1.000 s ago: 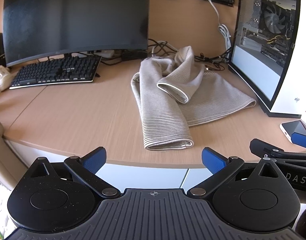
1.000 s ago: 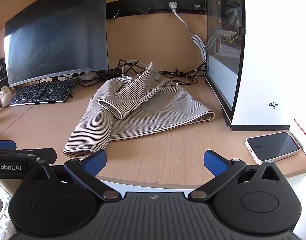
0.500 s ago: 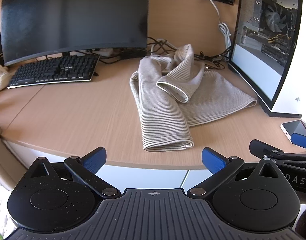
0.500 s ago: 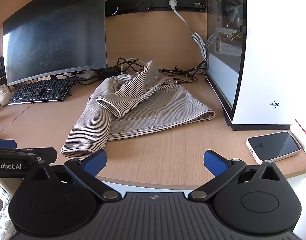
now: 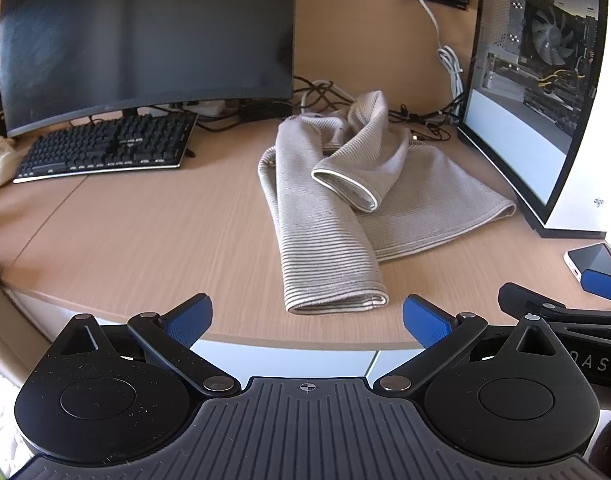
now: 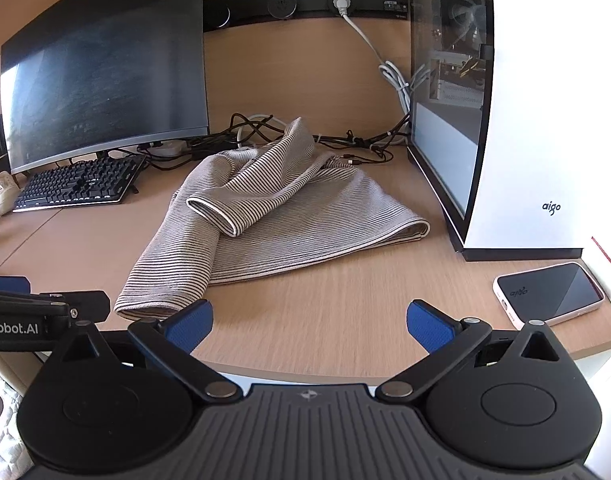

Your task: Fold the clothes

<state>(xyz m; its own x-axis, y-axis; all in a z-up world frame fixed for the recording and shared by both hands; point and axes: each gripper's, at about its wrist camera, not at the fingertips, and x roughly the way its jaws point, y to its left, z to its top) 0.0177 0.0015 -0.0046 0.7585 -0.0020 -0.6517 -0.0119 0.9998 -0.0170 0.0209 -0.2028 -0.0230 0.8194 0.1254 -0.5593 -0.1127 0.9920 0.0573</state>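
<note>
garment: a grey striped top [image 5: 337, 216] lies crumpled on the wooden table [image 5: 145, 240], one sleeve stretched toward the near edge, the other sleeve folded across the body with its cuff open.
left claw: left claw [image 5: 303, 316] hangs spread wide at the near table edge, nothing between its blue pads; the near sleeve's cuff lies just ahead of it.
right claw: right claw [image 6: 309, 320] is also spread and empty, at the table edge just right of that cuff, over bare wood.
left of garment: a black keyboard [image 5: 105, 152] in front of a dark curved monitor [image 5: 145, 40], well apart from the top.
right of garment: a white computer case [image 6: 517, 120] with a glass side panel stands near the top's hem.
behind garment: a tangle of black and white cables [image 6: 257, 128] runs along the wall, touching or nearly touching the top's far end.
near right corner: a phone [image 6: 549, 294] lies flat, screen dark, beside the case.
</note>
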